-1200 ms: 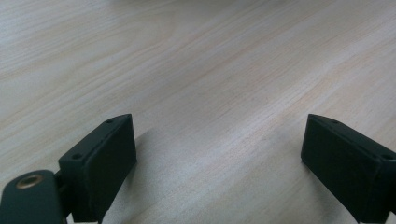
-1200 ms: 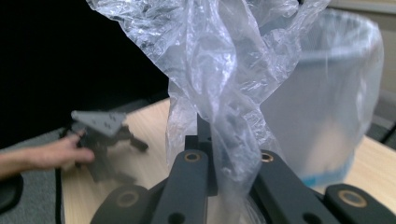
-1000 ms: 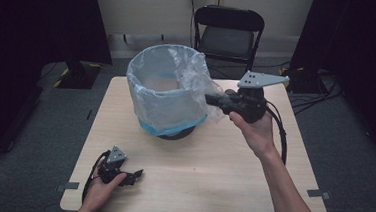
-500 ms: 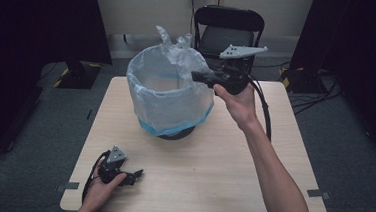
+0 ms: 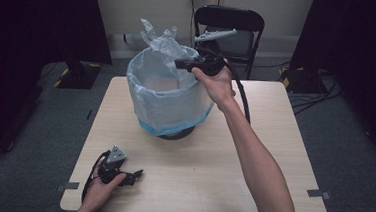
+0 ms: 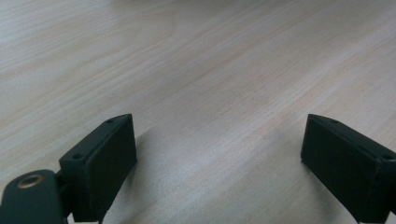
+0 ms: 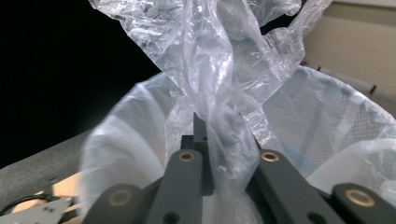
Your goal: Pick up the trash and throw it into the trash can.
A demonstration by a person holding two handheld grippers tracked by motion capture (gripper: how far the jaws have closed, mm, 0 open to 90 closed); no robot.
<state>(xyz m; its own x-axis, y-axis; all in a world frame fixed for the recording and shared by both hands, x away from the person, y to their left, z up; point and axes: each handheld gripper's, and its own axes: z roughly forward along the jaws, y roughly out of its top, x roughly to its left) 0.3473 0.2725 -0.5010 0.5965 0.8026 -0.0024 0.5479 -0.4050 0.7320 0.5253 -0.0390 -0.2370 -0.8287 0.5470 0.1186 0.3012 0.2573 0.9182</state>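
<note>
Above the round bin (image 5: 174, 130) on the pale wooden worktop (image 5: 251, 175), right claw (image 5: 181, 64) pinches the thin clear plastic liner (image 7: 219, 93); film may tear or slip, since left claw (image 5: 138, 173) rests open, not steadying the bin.

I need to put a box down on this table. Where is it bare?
The table is bare right of the lined bin, though the right forearm crosses above it. The front middle beside the left gripper is free too. The back left is crowded by the bin.
</note>
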